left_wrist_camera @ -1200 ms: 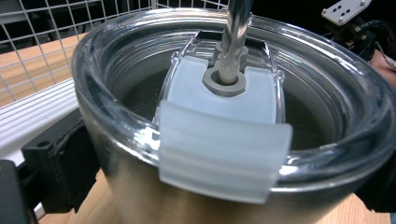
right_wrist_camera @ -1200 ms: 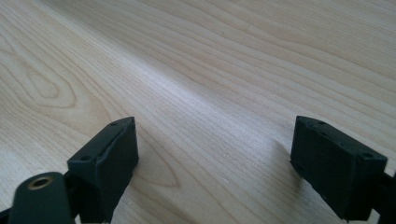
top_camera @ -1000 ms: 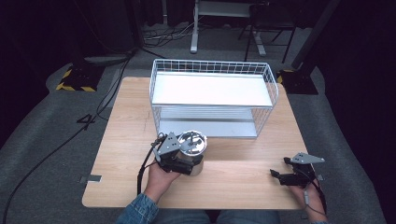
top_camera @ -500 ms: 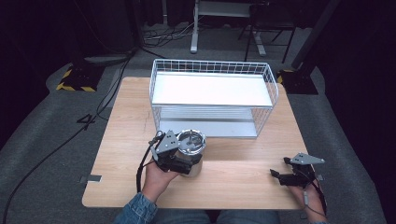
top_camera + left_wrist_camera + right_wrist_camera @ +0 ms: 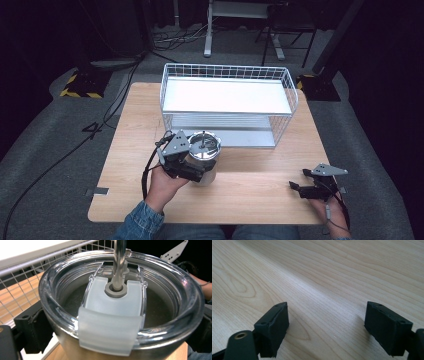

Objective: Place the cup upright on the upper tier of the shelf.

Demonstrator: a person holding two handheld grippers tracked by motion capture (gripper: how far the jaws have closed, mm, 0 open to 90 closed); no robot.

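Two tools at work: left tool clamped round the steel tumbler with clear lid and metal straw, kept upright on the pale wooden surface just before the white wire shelf rack, presumably for shelving; right tool wide open, empty, resting aside.

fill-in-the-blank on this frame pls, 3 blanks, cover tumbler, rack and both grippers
1. The left gripper is shut on the steel ____, whose clear lid has a straw through it.
2. The tumbler stands on the table in front of the white wire ____.
3. The right gripper holds nothing; its jaws stand ____ above bare wood.

Missing words: tumbler; rack; open
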